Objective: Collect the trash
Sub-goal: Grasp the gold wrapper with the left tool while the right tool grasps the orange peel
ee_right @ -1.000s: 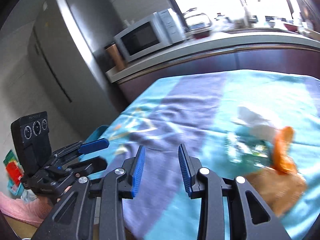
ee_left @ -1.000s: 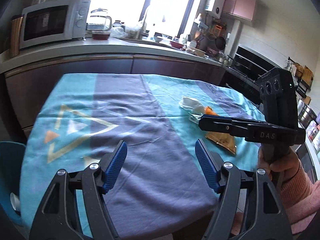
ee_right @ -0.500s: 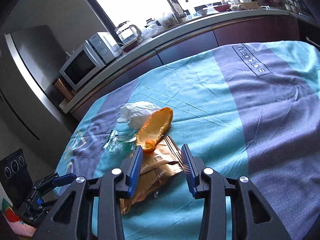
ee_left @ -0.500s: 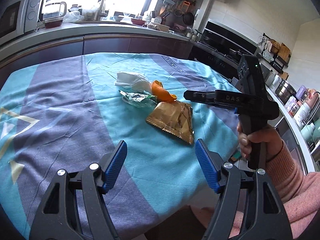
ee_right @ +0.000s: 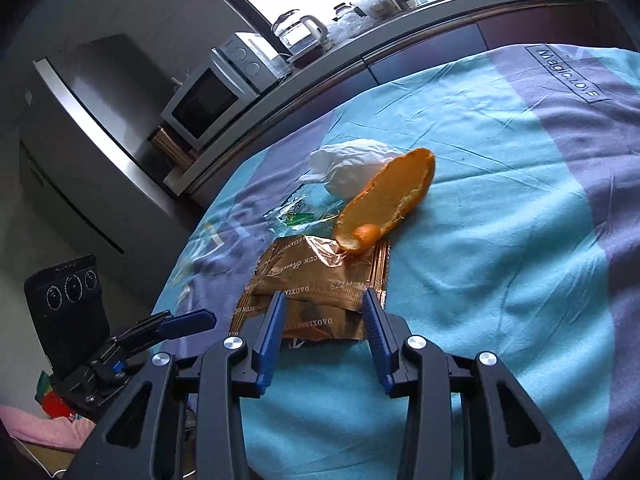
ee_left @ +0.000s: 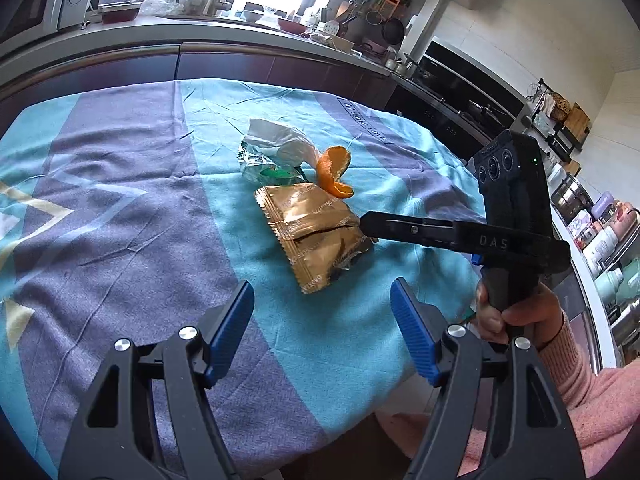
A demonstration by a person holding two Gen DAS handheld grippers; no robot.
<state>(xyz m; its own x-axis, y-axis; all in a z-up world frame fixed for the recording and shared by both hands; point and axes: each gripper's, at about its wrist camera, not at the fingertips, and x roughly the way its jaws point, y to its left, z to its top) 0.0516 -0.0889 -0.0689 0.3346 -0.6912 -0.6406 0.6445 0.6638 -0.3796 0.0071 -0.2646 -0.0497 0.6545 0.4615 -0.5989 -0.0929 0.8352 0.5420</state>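
The right gripper [ee_right: 324, 316] has its blue pads apart, straddling the near end of the gold snack wrapper [ee_right: 320, 280]; the pads flank the foil without pressing it. The left gripper [ee_left: 322, 320] hangs with its jaws wide apart over bare cloth, nothing between them, nearer than the wrapper and to its left.

The wrapper lies flat on the tablecloth [ee_left: 132, 216], teal with purple bands. Against its far end sits an orange peel [ee_right: 384, 200], curled on edge; just beyond are a clear plastic wrapper with green print [ee_left: 268, 168] and a crumpled white tissue [ee_left: 280, 140], all touching in one small heap near the table's middle.

Around the heap the cloth is bare on every side, wide to the left and right. The cloth's near edge drops off just below the left gripper. Beyond the far edge runs a dark-fronted kitchen counter [ee_left: 224, 60] with a microwave [ee_right: 212, 96] and a glass kettle [ee_right: 300, 36] under a bright window; a steel fridge [ee_right: 88, 128] stands at far left.
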